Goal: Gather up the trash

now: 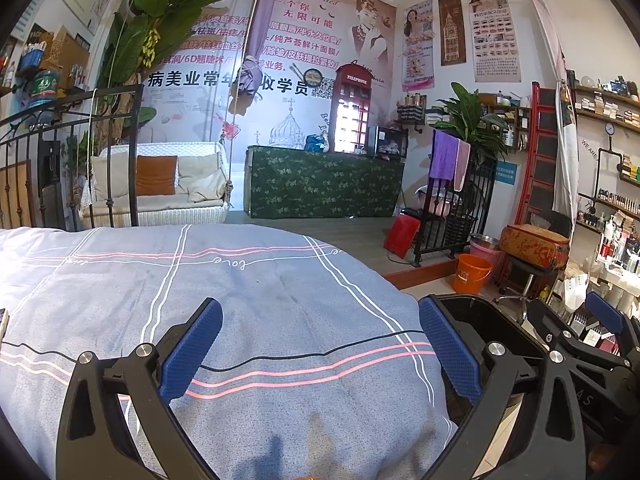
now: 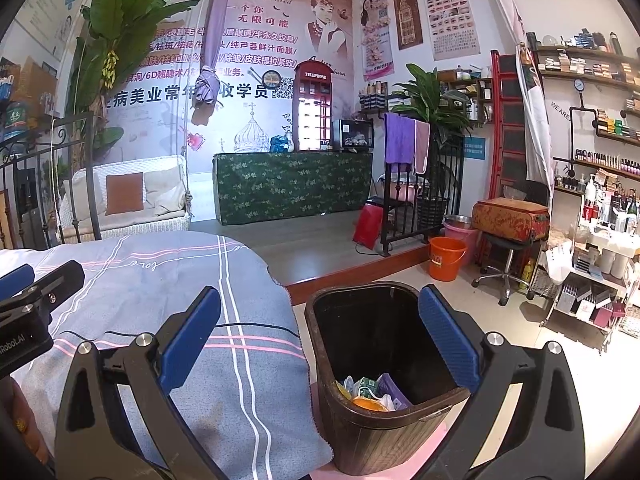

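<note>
Brown wood-look bin (image 2: 384,420), at five o'clock off the bed (image 2: 180,300), holds the trash (image 2: 372,394), and with my left hand-held gripper (image 1: 320,354) and right hand-held gripper (image 2: 320,344) both spread empty, I might knock its rim.

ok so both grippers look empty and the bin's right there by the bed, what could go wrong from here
1. A thin black cable lies across the bed cover just ahead of the open left gripper; a low sweep could snag it.
2. The trash bin stands tight against the overhanging cover; the open right gripper, above its rim, could knock or tip it.
3. Trash already sits inside, so a tip would likely spill it.
</note>
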A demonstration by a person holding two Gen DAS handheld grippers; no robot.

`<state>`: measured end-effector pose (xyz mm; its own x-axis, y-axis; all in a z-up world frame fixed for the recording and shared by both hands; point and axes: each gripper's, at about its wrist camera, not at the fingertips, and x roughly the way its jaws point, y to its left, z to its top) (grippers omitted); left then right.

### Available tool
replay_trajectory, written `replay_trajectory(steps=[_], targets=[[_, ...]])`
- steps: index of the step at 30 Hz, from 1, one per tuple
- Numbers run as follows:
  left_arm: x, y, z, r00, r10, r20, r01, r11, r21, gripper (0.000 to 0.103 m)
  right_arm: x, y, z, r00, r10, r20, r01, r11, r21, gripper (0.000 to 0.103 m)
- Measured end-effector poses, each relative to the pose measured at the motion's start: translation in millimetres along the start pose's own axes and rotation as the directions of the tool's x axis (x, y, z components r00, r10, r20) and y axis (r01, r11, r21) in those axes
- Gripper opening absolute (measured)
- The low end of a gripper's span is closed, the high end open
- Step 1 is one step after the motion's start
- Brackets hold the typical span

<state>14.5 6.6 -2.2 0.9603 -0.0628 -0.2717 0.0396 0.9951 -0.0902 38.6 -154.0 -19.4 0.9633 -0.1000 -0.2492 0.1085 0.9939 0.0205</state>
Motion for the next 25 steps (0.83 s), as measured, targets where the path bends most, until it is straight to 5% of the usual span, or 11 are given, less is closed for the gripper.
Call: replay_trajectory(steps=[25], targets=[[4.4,-3.3,-5.1,1.0,-0.005,-0.024,0.006,1.0,0.008,0.098,8.2,5.3,-2.3,1.0,0.003,-0.024,-0.003,1.0,0.001,0.097]])
